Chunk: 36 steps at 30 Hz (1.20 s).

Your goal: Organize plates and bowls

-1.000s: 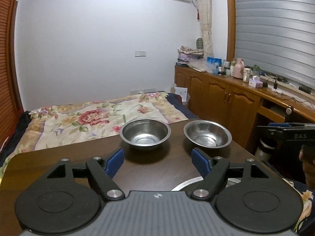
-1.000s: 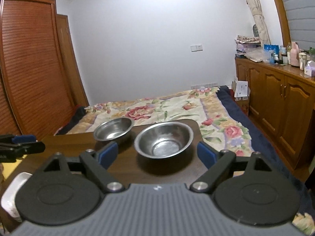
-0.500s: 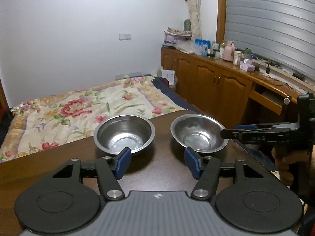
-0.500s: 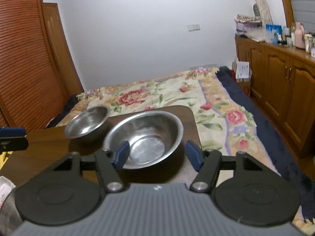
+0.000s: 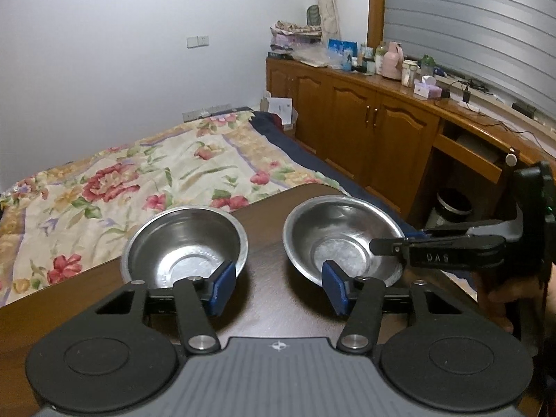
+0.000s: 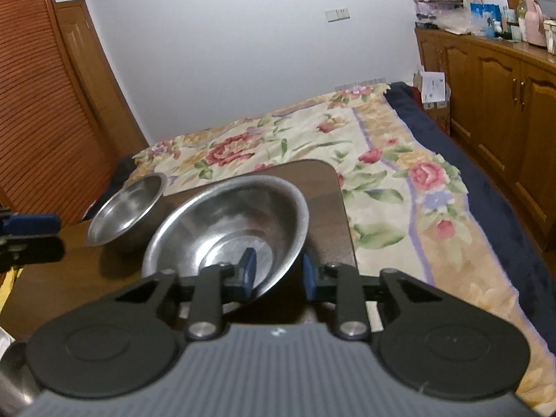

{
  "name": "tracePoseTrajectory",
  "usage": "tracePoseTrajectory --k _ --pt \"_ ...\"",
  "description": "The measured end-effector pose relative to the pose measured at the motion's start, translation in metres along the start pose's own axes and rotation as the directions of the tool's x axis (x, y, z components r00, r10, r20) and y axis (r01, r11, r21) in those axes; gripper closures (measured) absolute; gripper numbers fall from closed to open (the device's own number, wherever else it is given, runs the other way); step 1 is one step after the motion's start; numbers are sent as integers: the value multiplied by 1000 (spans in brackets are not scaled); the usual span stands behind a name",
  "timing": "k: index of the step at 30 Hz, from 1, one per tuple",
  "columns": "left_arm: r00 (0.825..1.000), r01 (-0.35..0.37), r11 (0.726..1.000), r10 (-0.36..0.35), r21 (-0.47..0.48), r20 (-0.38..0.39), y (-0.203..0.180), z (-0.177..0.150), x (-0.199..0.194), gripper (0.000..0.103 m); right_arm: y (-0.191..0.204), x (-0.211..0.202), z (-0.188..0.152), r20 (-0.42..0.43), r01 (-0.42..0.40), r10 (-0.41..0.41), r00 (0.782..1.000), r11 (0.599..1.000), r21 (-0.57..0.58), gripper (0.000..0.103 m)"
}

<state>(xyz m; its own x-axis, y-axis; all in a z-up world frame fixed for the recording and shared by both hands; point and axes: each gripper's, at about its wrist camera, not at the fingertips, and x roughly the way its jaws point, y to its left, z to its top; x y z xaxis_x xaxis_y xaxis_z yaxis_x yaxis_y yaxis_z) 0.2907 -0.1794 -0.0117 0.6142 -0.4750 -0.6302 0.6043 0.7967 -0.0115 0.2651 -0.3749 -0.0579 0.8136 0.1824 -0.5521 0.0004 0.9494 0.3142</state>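
**Right gripper straddling the rim of the near steel bowl**

We take the dark wooden table point(image 5: 274, 299) as landmark. In the left wrist view, our left gripper point(image 5: 276, 286) hovers low over the table's near part, jaws wide apart, nothing between the blue pads. Just past it sit two steel bowls: the left bowl point(image 5: 184, 239) upright by the table's far edge, the right bowl point(image 5: 342, 236) beside it near the far right corner, tilted, apart from the first. Our right gripper point(image 5: 385, 245) reaches in from the table's right side at that bowl's rim.

In the right wrist view, the left bowl point(image 6: 127, 206) sits at the table's far left. The right bowl point(image 6: 229, 229) is tipped toward the camera. Right gripper point(image 6: 278, 272): one pad inside the bowl, one outside, rim between; jaws narrowed, but we cannot tell if they clamp yet. Floral bedspread point(image 6: 312, 146) lies beyond the table.
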Motion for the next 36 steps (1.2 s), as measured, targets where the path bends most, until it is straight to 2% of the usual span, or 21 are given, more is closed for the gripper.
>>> tracePoseTrajectory --k 3,6,11,16,22,28,31,34,36 --pt "1000 20 1000 -21 -6 -24 -2 5 11 45 1 3 2 -6 -15 15 1000 1000 -2 79" --pt "997 33 999 -34 -16 -63 -1 6 25 50 2 3 1 -15 -25 25 1000 1000 -1 80" --pt "996 15 1000 -16 -8 -86 1 8 39 57 3 3 0 -24 -44 44 999 999 6 81" --pt "996 16 1000 -17 -3 -86 1 8 43 58 8 0 -3 -30 -56 56 998 998 -2 81" --pt "990 9 1000 -8 1 -139 6 6 57 62 12 0 -6 -37 -68 68 997 998 -4 81" --pt "981 40 998 -48 -45 -187 17 2 62 71 15 0 -9 -43 -70 70 997 998 1 83" --pt "979 51 998 -56 -32 -194 14 2 61 76 14 0 -11 -41 -76 76 996 997 18 83" --pt "976 66 997 -73 -41 -204 10 2 60 87 15 0 -13 -39 -76 77 996 997 33 84" --pt "980 56 998 -60 -26 -189 5 3 53 87 14 0 -13 -35 -86 87 996 995 49 86"
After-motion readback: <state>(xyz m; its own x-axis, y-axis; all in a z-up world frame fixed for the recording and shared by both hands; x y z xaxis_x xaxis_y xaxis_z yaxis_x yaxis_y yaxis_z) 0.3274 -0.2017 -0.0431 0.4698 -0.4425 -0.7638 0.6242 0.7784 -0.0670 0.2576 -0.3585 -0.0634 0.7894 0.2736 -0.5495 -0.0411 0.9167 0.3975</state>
